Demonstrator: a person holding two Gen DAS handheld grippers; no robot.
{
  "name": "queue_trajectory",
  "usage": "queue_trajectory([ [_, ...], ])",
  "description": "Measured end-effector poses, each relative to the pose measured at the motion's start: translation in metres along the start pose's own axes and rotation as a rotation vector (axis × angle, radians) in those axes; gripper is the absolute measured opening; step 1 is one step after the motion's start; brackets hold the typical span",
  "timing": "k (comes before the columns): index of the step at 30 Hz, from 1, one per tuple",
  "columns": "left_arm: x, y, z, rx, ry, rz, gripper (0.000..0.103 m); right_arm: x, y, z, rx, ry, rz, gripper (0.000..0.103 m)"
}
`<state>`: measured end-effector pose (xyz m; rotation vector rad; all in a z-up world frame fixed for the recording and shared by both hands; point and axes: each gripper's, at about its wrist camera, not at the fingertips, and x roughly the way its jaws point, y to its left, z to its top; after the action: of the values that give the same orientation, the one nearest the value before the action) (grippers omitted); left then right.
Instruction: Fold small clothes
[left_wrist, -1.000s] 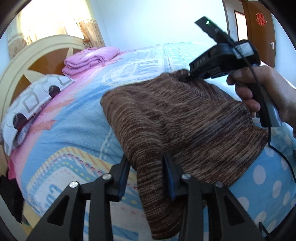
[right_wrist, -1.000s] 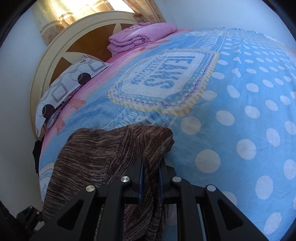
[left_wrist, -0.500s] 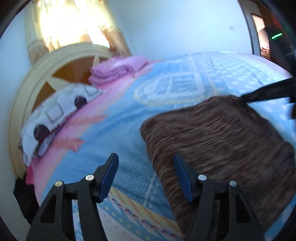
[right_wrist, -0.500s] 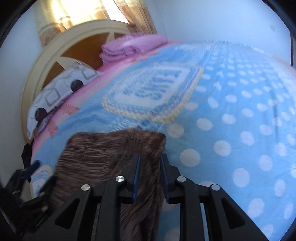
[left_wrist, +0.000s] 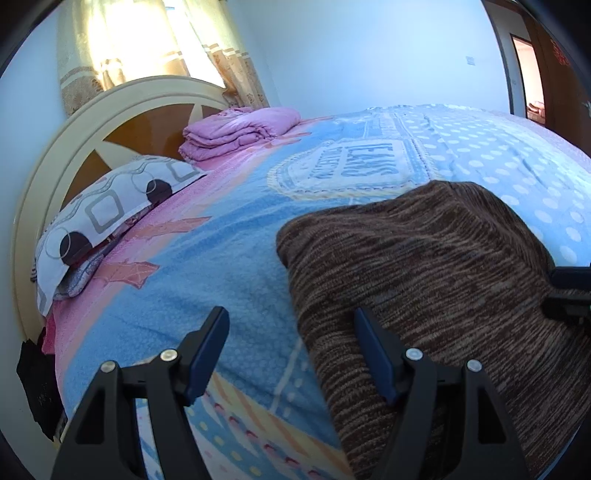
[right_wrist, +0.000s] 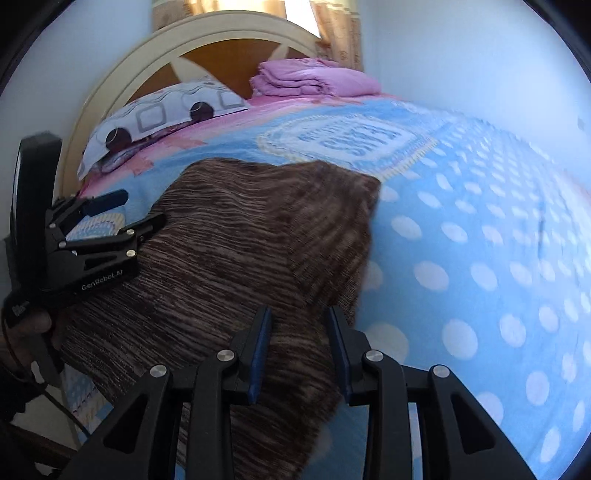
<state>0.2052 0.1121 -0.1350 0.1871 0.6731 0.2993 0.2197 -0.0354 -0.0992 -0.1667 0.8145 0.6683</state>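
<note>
A brown striped knit garment (left_wrist: 424, 273) lies folded flat on the blue blanket; it also shows in the right wrist view (right_wrist: 236, 258). My left gripper (left_wrist: 291, 350) is open and empty, its jaws wide apart, straddling the garment's near left edge just above it. My right gripper (right_wrist: 299, 350) is open and empty, hovering over the garment's near right edge. The left gripper also shows in the right wrist view (right_wrist: 122, 210) at the garment's left side, and part of the right gripper (left_wrist: 569, 291) shows at the right edge of the left wrist view.
The bed's blue dotted blanket (right_wrist: 480, 258) spreads to the right. A patterned pillow (left_wrist: 110, 206) and a folded pink quilt (left_wrist: 240, 129) lie against the cream headboard (left_wrist: 74, 140). A doorway (left_wrist: 528, 74) is at the far right.
Both grippers have let go of the brown garment and opened. It now lies flat on the bed, and both grippers have drawn back toward its near edge.
</note>
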Motion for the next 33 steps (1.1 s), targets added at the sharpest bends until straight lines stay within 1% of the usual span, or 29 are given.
queue_trajectory([
  [2, 0.001, -0.002, -0.001, 0.011, -0.004, 0.005, 0.073, 0.001, -0.001, -0.002, 0.012, -0.005, 0.002, 0.032],
  [4, -0.002, 0.000, -0.002, -0.001, 0.002, 0.001, 0.073, 0.000, 0.004, -0.002, -0.012, -0.004, -0.029, 0.032],
  [5, -0.006, 0.006, -0.003, -0.029, 0.018, -0.015, 0.073, -0.006, 0.007, -0.001, -0.012, -0.009, -0.054, 0.032],
  [6, -0.010, 0.009, -0.004, -0.051, 0.025, -0.031, 0.073, -0.018, 0.012, -0.005, -0.003, -0.034, -0.069, 0.032],
  [7, -0.017, 0.013, -0.007, -0.067, 0.025, -0.049, 0.076, -0.026, 0.016, -0.007, -0.002, -0.058, -0.063, 0.033],
  [8, -0.022, 0.014, -0.010, -0.062, 0.019, -0.049, 0.083, -0.031, 0.020, -0.008, -0.010, -0.077, -0.050, 0.033],
  [10, -0.028, 0.013, -0.014, -0.036, 0.009, -0.030, 0.088, -0.040, 0.032, -0.013, -0.068, -0.115, -0.040, 0.033],
  [11, -0.029, 0.012, -0.016, -0.027, 0.005, -0.035, 0.088, -0.037, 0.038, -0.016, -0.102, -0.102, -0.044, 0.033],
  [12, -0.028, 0.011, -0.017, -0.022, 0.006, -0.037, 0.088, -0.025, 0.042, -0.018, -0.121, -0.044, -0.050, 0.033],
  [13, -0.025, 0.010, -0.018, -0.023, 0.012, -0.033, 0.090, -0.017, 0.042, -0.019, -0.121, -0.015, -0.056, 0.033],
  [15, -0.022, 0.012, -0.018, -0.039, 0.018, -0.038, 0.092, -0.016, 0.041, -0.020, -0.114, -0.024, -0.055, 0.034],
  [18, -0.023, 0.013, -0.018, -0.039, 0.026, -0.041, 0.092, -0.020, 0.041, -0.016, -0.095, 0.010, -0.060, 0.034],
  [19, -0.026, 0.014, -0.018, -0.040, 0.034, -0.048, 0.092, -0.026, 0.042, -0.015, -0.081, 0.006, -0.065, 0.034],
  [21, -0.037, 0.018, -0.017, -0.046, 0.049, -0.072, 0.092, -0.045, 0.042, -0.021, -0.049, -0.028, -0.062, 0.034],
  [23, -0.053, 0.021, -0.019, -0.039, 0.034, -0.092, 0.092, -0.067, 0.043, -0.027, -0.015, -0.076, -0.066, 0.040],
  [25, -0.073, 0.022, -0.021, -0.026, 0.010, -0.106, 0.093, -0.088, 0.047, -0.034, 0.001, -0.123, -0.083, 0.054],
  [26, -0.079, 0.022, -0.021, -0.023, 0.000, -0.110, 0.094, -0.099, 0.048, -0.037, -0.004, -0.143, -0.092, 0.056],
  [29, -0.101, 0.022, -0.019, -0.026, -0.034, -0.123, 0.096, -0.121, 0.053, -0.043, -0.028, -0.170, -0.116, 0.057],
  [33, -0.121, 0.022, -0.010, -0.047, -0.075, -0.141, 0.098, -0.144, 0.057, -0.049, -0.023, -0.206, -0.121, 0.057],
])
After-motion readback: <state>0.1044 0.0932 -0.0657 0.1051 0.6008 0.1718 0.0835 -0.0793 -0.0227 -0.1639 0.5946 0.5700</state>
